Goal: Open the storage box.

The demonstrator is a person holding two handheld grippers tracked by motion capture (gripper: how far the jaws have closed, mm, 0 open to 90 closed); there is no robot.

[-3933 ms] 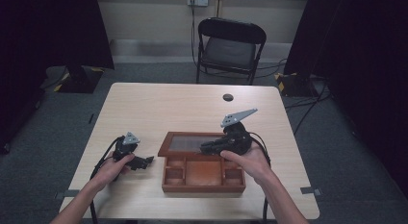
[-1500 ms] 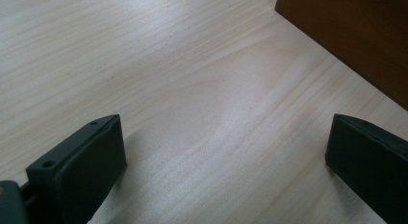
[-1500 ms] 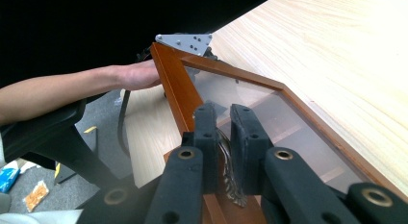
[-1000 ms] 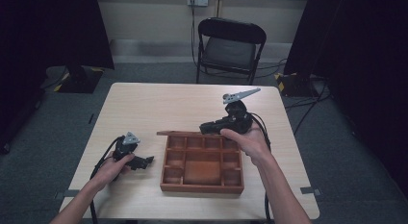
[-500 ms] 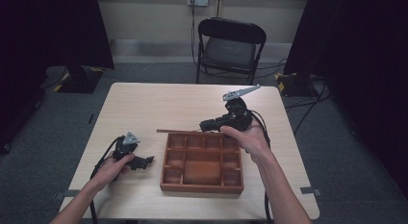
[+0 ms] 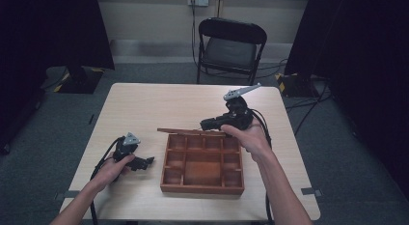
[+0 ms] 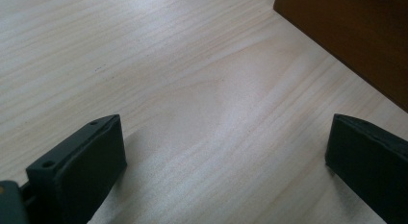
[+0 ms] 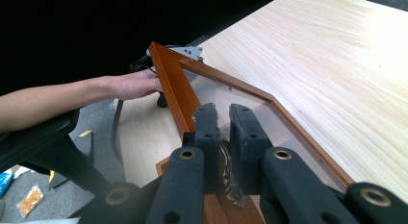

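table: pale wood top [image 6: 159, 106], seen from the high view with a person's two forearms coming in from the near edge.
box: brown wooden box [image 6: 202, 163] with a grid of small compartments around one larger one, standing on the near middle of the table, open at the top.
lid: wood-framed lid with a clear pane [image 8: 226, 96], raised about upright along the far edge of the box [image 6: 190, 132]; the right gripper view shows its frame corner and the table through the pane.
right gripper: right gripper [image 6: 208, 123] held by the right hand [image 6: 251, 138] just beyond the box's far right corner, jaws drawn nearly together on a small metal clasp-like piece [image 8: 228, 173] at the lid's edge, grey plate tilted up above it.
left gripper: left gripper [image 6: 148, 161] resting on the table left of the box, near but not touching it, in the left hand [image 6: 115, 168]; jaws spread wide with bare tabletop between them [image 7: 221, 152], holding nothing.
box side: dark wood wall of the box at the top right of the left gripper view [image 7: 351, 36].
beyond the table: black folding chair [image 6: 230, 46] on grey carpet.
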